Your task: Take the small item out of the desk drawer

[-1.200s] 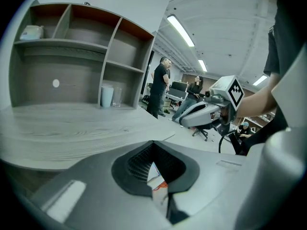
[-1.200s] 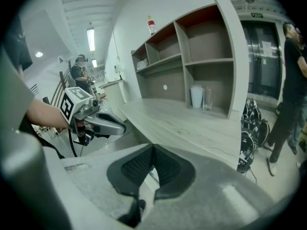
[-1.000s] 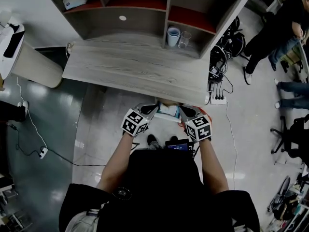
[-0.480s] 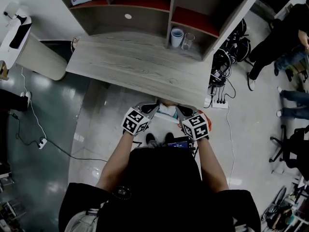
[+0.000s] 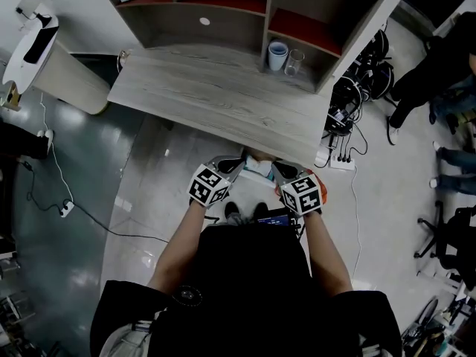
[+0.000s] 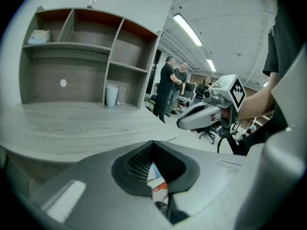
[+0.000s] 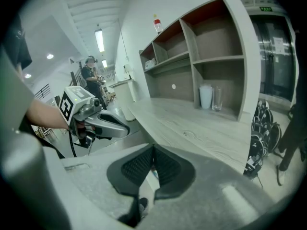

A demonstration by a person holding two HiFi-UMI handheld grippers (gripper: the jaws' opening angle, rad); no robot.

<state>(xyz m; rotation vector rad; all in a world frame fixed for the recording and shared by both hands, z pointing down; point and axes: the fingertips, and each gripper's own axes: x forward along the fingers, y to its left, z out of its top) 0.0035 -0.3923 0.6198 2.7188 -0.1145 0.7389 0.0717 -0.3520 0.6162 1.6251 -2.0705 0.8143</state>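
Head view has the desk (image 5: 223,106) hiding most of the drawer (image 5: 259,169); left gripper (image 5: 235,163) and right gripper (image 5: 277,166) jaws pressed together

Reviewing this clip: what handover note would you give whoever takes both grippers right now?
Left gripper: jaws together, nothing held.
Right gripper: jaws together, nothing held.
Both are side by side at the near edge of the desk.
A white and teal item shows between them just below that edge, apparently in the drawer, which is mostly hidden.
Done: nothing is taken out yet.
Left: open one gripper, grasp the item, lift it out.
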